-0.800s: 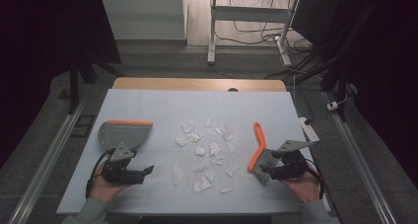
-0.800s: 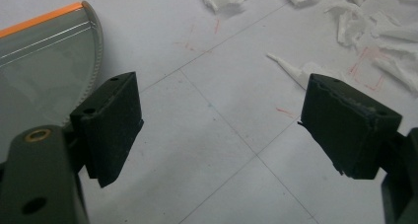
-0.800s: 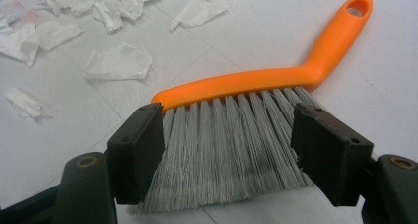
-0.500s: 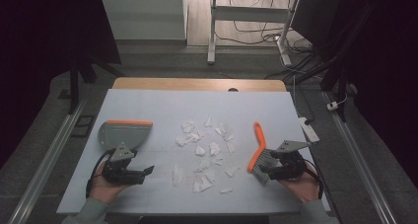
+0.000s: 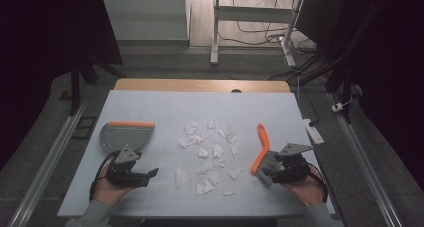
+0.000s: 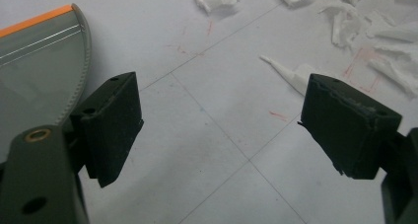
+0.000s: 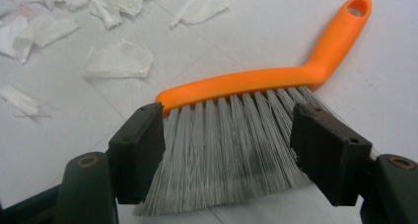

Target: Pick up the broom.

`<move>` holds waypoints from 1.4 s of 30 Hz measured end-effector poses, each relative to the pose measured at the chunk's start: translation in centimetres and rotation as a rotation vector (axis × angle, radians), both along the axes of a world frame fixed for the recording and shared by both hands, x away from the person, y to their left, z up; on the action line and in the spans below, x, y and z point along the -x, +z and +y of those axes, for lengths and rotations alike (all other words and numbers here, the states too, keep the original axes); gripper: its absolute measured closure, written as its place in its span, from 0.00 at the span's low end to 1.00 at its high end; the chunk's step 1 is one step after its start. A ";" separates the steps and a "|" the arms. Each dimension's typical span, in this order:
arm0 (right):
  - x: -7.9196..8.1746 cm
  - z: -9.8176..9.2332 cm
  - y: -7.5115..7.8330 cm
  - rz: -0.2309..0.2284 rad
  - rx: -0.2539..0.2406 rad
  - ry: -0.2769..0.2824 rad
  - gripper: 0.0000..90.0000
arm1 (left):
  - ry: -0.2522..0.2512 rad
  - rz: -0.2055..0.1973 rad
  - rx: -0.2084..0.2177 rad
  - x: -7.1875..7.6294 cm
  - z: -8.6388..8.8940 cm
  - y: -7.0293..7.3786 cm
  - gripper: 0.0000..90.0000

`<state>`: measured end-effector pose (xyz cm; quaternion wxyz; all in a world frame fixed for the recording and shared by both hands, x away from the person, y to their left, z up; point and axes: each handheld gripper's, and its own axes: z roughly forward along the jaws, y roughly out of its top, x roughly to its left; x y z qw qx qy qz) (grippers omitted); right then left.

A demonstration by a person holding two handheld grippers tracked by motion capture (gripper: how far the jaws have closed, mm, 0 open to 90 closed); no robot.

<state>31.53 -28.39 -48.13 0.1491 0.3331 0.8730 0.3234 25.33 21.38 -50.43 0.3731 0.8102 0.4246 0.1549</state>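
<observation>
A grey dustpan [image 5: 127,135] with an orange front edge lies on the left of the white table [image 5: 165,107]. Just below it, my left gripper [image 5: 147,176] points right and is open over bare table. In the left gripper view its jaws [image 6: 229,125] stand wide apart, with the dustpan [image 6: 34,61] at the left. An orange hand brush [image 5: 261,146] lies on the right. My right gripper [image 5: 267,174] is open at the brush's grey bristles [image 7: 231,145], which lie between the two jaws [image 7: 226,150]. The orange handle [image 7: 296,76] runs beyond them.
Several torn white paper scraps [image 5: 210,152] are scattered over the middle of the table between dustpan and brush, also seen as paper scraps [image 6: 345,17] and paper scraps [image 7: 118,58]. A small white object [image 5: 312,132] lies at the table's right edge.
</observation>
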 end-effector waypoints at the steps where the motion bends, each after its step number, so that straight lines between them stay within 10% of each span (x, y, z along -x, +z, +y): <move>1: -0.1 0.2 0.2 -0.002 0.003 -0.001 0.33 | -0.001 0.000 0.000 0.0 0.0 0.0 0.18; 4: -0.5 0.7 1.1 -0.025 0.002 -0.022 0.35 | -0.006 0.002 -0.002 -0.1 0.0 0.0 0.18; 13: -5.6 3.1 3.5 0.140 0.112 -0.104 0.36 | -0.005 -0.008 0.001 0.3 0.1 0.1 0.18; 25: -12.3 3.8 1.2 0.363 0.228 -0.326 0.40 | -0.010 -0.004 -0.003 0.2 0.1 -0.1 0.19; 42: -13.2 4.8 -0.7 0.481 0.282 -0.514 0.71 | -0.010 -0.004 -0.009 0.5 0.1 -0.2 0.19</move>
